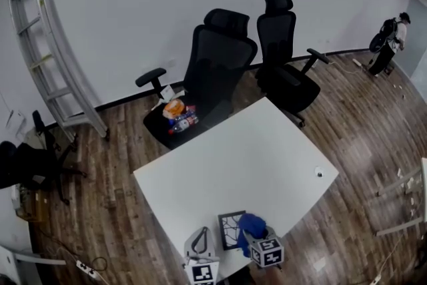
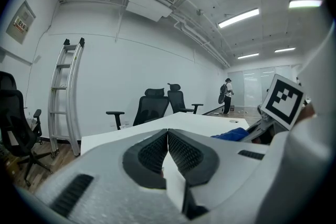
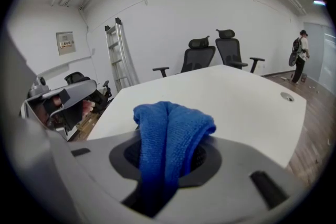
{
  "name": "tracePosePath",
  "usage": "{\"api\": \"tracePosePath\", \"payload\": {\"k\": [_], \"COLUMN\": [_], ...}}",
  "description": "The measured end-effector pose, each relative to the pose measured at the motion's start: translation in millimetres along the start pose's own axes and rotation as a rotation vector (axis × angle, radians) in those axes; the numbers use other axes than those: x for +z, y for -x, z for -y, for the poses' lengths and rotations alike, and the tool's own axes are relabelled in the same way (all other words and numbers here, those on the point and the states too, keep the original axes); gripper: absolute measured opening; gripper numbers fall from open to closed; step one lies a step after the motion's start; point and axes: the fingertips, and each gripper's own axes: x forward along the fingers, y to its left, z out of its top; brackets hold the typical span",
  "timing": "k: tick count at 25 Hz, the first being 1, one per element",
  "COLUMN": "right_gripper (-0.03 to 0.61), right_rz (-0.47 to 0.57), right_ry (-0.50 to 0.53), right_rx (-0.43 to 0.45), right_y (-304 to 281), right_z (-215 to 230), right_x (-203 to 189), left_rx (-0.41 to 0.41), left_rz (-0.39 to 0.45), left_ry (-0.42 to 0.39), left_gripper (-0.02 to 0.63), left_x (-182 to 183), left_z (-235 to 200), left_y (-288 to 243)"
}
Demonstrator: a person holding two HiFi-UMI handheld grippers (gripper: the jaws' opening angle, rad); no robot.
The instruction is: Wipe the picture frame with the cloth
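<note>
At the near edge of the white table [image 1: 253, 157] the picture frame [image 1: 231, 230] lies flat. Just right of it, the right gripper [image 3: 168, 159] pinches the bunched blue cloth [image 3: 170, 131]. The left gripper [image 2: 168, 150], jaws pressed together, sits just left, and both point far across the table.

The left gripper [image 2: 168, 139] has a pale grey, matte moulded body that swells into two broad jaws. Each jaw is lined on its inner face with a black ribbed pad [image 2: 149, 156], and a dark rectangular slot [image 2: 73, 194] is sunk into each shoulder. The right gripper [image 3: 167, 151] is built the same way, a grey shell with black lining and dark slots, and each gripper carries a white cube [image 1: 267, 252] printed with black square markers on its faces.
</note>
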Motion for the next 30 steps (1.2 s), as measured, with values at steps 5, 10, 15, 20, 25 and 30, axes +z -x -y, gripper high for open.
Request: {"api": "tracePosePath", "payload": {"k": [5, 10, 15, 20, 25, 30], "right_gripper": [0.129, 0.129, 0.129, 0.129, 0.129, 0.129], "right_rz": [0.039, -0.027, -0.113, -0.110, -0.086, -0.067], "right_ry": [-0.027, -0.050, 0.020, 0.036, -0.022, -0.064], "right_rx": [0.062, 0.237, 0.261, 0.207, 0.127, 0.041], "right_y": [14.8, 18.2, 6.3, 10.9, 26.9, 41.4], "right_z": [-16.5, -77.1, -96.7, -75.9, -37.6, 2.6], "right_x": [13.7, 0.2, -32.1, -32.2, -29.7, -31.1], "left_rx": [-0.006, 0.013, 0.007, 0.016, 0.001, -0.022], "left_rz": [-0.006, 0.001, 0.008, 0.002, -0.005, -0.002], "left_ry": [0.004, 0.029, 0.000, 0.003, -0.008, -0.014], "left_gripper": [0.003, 0.003, 0.003, 0.003, 0.003, 0.003], "left_x": [0.0, 2.1, 2.4, 1.3, 0.3, 0.3], "left_z": [4.8, 2.9, 7.9, 8.8, 15.6, 27.6], "left_y": [1.8, 6.3, 10.9, 14.6, 13.7, 10.6]}}
